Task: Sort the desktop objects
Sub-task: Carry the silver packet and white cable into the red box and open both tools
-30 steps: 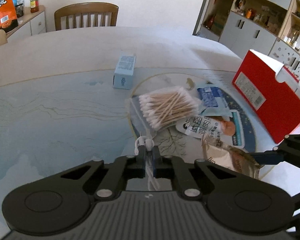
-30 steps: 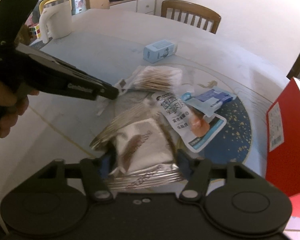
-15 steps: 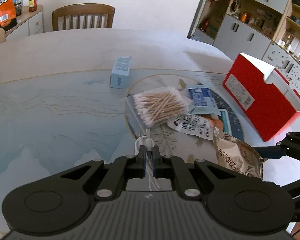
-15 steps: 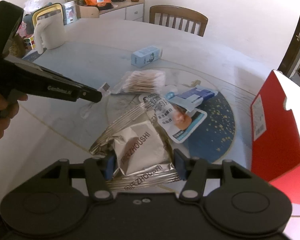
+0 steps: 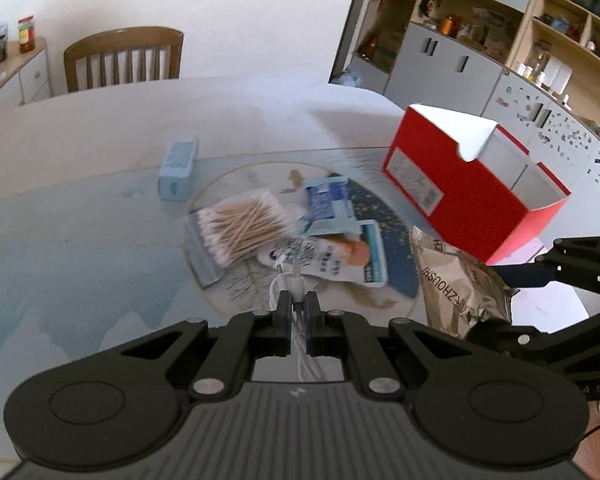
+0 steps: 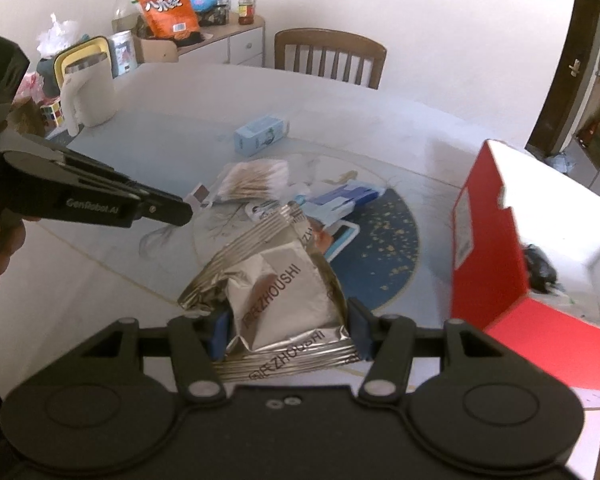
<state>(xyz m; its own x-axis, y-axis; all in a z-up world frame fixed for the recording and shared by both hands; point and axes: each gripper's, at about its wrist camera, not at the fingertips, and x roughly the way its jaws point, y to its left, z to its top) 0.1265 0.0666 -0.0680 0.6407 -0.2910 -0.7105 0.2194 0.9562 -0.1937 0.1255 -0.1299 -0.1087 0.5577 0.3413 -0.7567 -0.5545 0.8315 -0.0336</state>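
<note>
My left gripper (image 5: pixel 298 307) is shut on a coiled white cable (image 5: pixel 294 280) and holds it above the table. My right gripper (image 6: pixel 286 322) is shut on a silver snack bag (image 6: pixel 274 286), lifted off the table; the bag also shows in the left wrist view (image 5: pixel 456 284). A bag of cotton swabs (image 5: pixel 242 228), a blue packet (image 5: pixel 326 200), a printed food pouch (image 5: pixel 332 258) and a light blue small box (image 5: pixel 178 170) lie on the table. A red open box (image 5: pixel 472 184) stands at the right, also in the right wrist view (image 6: pixel 496 240).
A cream kettle (image 6: pixel 88 88) and a puzzle cube (image 6: pixel 52 114) stand at the table's far left. A wooden chair (image 6: pixel 330 58) is behind the table. A sideboard holds an orange snack bag (image 6: pixel 166 6). Cabinets (image 5: pixel 460 60) line the right wall.
Both grippers have risen and pulled back from the table with their loads. The views have swung right, bringing the red box closer to the right gripper.
</note>
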